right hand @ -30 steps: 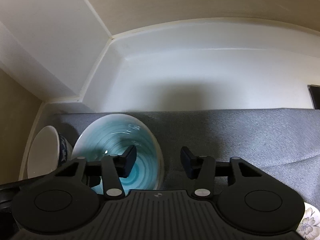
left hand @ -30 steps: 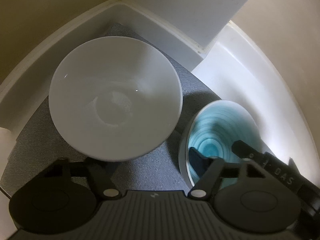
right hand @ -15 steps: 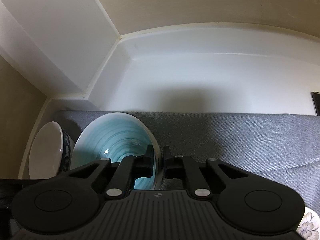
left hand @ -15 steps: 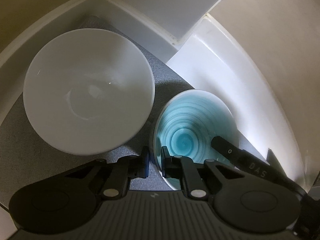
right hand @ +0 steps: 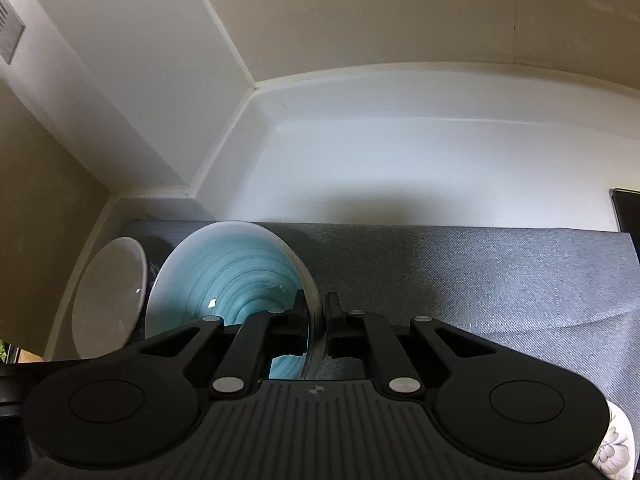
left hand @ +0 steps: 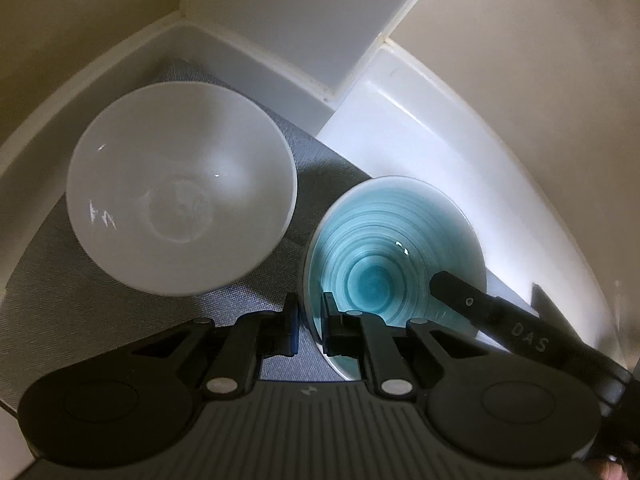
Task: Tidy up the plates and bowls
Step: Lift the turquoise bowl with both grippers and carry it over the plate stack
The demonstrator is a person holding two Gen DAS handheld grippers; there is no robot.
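- Left gripper (left hand: 309,322) grasps the teal bowl (left hand: 394,258) at its near rim, one finger on the outside of the wall and the other inside the bowl, the rim pinched between them.
- Right gripper (right hand: 316,328) is clenched on the same teal bowl (right hand: 232,280), at the rim on the bowl's other side; its inner finger sits over the blue spiral glaze and its outer finger presses the outside wall.
- In the left wrist view the right gripper's black finger (left hand: 460,294) reaches in over the bowl's far-right rim, ahead and to the right of the left jaws.
- Teal bowl sits over a grey mat (right hand: 460,272), and I cannot tell whether its base touches the mat or hangs just above it.
- White bowl (left hand: 180,200) stands upright on the grey mat (left hand: 80,312), ahead and to the left of the left jaws, near the teal bowl but apart from it.
- From the right wrist view the white bowl (right hand: 110,300) lies left of the jaws, just beyond the teal one.
- White ledge (right hand: 400,168) runs ahead of the right jaws, behind the mat, up to a beige wall (right hand: 400,12).
- Floral-patterned dish edge (right hand: 618,444) peeks in at the lower right, behind the right jaws.
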